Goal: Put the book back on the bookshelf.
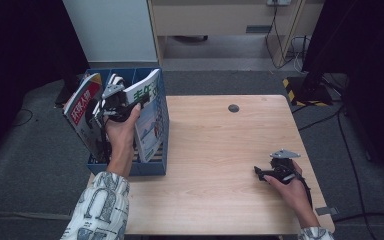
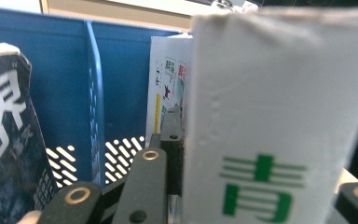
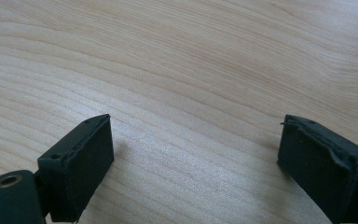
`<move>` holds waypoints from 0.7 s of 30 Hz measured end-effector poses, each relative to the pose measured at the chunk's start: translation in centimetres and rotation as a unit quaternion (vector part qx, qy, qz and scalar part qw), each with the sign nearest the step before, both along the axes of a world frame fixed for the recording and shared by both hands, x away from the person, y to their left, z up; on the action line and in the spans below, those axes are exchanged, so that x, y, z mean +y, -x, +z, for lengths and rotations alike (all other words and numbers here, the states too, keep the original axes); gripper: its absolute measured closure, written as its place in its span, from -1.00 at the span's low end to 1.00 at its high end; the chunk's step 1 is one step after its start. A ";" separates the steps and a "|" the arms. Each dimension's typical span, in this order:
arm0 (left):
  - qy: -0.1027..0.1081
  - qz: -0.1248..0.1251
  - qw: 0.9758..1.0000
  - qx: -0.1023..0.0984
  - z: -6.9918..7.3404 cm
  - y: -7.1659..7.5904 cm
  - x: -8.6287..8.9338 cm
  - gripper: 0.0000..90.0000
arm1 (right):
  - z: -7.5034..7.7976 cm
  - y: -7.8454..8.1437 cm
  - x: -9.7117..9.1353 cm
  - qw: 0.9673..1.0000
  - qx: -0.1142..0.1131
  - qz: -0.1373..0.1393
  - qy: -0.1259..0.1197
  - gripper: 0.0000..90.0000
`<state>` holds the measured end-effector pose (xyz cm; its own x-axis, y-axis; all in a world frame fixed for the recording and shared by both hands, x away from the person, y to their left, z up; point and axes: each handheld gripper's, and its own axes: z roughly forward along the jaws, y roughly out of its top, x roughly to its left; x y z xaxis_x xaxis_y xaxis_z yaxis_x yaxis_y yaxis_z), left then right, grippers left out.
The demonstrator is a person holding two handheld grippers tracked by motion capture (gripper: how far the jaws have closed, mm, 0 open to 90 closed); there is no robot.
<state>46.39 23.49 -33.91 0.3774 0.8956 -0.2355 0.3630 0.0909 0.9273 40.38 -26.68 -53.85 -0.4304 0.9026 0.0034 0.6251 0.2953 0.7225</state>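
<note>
A blue file box [image 1: 130, 169] with dividers stands on the table's left end. My left gripper [image 1: 116, 96] reaches into it from above and is shut on a white magazine with green characters [image 1: 149, 112]. In the left gripper view that magazine [image 2: 270, 93] sits between the jaws of my left gripper [image 2: 265, 158], and a second white booklet [image 2: 167, 79] stands behind it against the blue box wall [image 2: 51, 70]. A dark magazine with a red title [image 1: 84, 111] leans in the left compartment. Near the table's right front, my right gripper [image 1: 260, 174] rests open, with bare wood between its jaws [image 3: 196, 135].
The wooden table [image 1: 220, 150] has a round cable hole [image 1: 233, 108] near its far edge. Grey floor surrounds it. Cables and a black-and-yellow striped stand base [image 1: 300, 90] lie at the back right. A cabinet stands behind the box.
</note>
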 end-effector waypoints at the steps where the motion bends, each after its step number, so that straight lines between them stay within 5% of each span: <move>1: 0.000 0.000 1.000 -0.002 -0.2 0.0 0.0 0.62 | 0.0 0.0 0.0 1.000 0.000 0.000 0.000 -0.76; 21: -0.006 0.007 1.000 0.000 -1.5 0.2 -0.2 0.62 | 0.0 0.0 0.0 1.000 0.000 0.000 0.000 -0.77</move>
